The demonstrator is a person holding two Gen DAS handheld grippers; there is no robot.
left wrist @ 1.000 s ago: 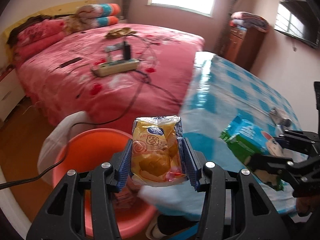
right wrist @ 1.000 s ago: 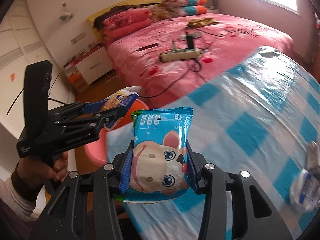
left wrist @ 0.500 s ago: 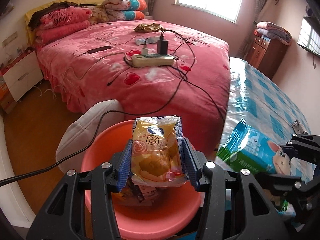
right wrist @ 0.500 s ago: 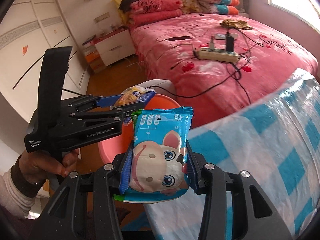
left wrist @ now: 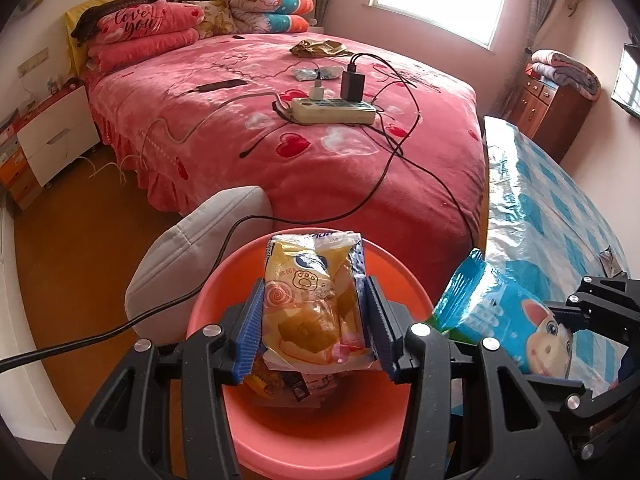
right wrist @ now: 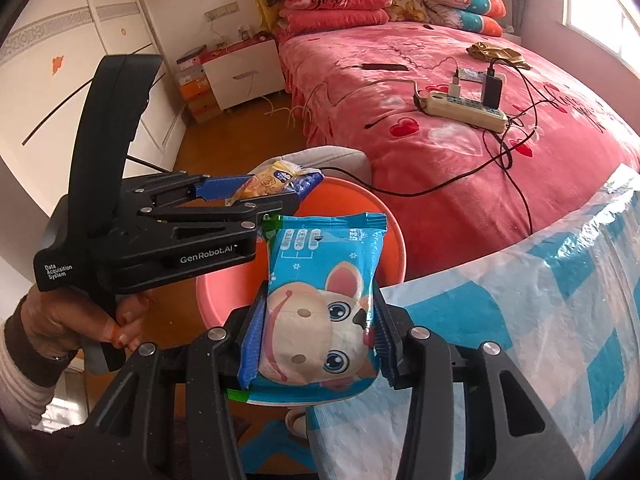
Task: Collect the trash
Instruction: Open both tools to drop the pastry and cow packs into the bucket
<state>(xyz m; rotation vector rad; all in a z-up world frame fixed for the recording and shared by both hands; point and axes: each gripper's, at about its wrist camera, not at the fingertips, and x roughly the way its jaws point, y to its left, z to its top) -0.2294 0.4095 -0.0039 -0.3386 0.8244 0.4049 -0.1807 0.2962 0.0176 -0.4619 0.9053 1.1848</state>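
Observation:
My left gripper [left wrist: 314,328] is shut on a yellow snack packet [left wrist: 314,300] and holds it above an orange-pink basin [left wrist: 304,432] that has some wrappers inside. My right gripper [right wrist: 318,332] is shut on a blue packet with a cartoon animal face [right wrist: 320,300], held at the table's edge beside the basin [right wrist: 384,232]. The blue packet also shows in the left wrist view [left wrist: 508,320], to the right of the basin. The left gripper [right wrist: 256,196] with the yellow packet [right wrist: 276,184] shows in the right wrist view, over the basin's far rim.
A table with a blue checked plastic cover [right wrist: 540,320] is on the right. A pink bed [left wrist: 320,140] with a power strip [left wrist: 334,110] and cables lies beyond. A grey cushion [left wrist: 200,260] and a black cable [left wrist: 120,328] are next to the basin.
Both grippers have swung left from the table toward the basin, each keeping its packet. The left gripper now hangs over the basin; the right has come closer to it.

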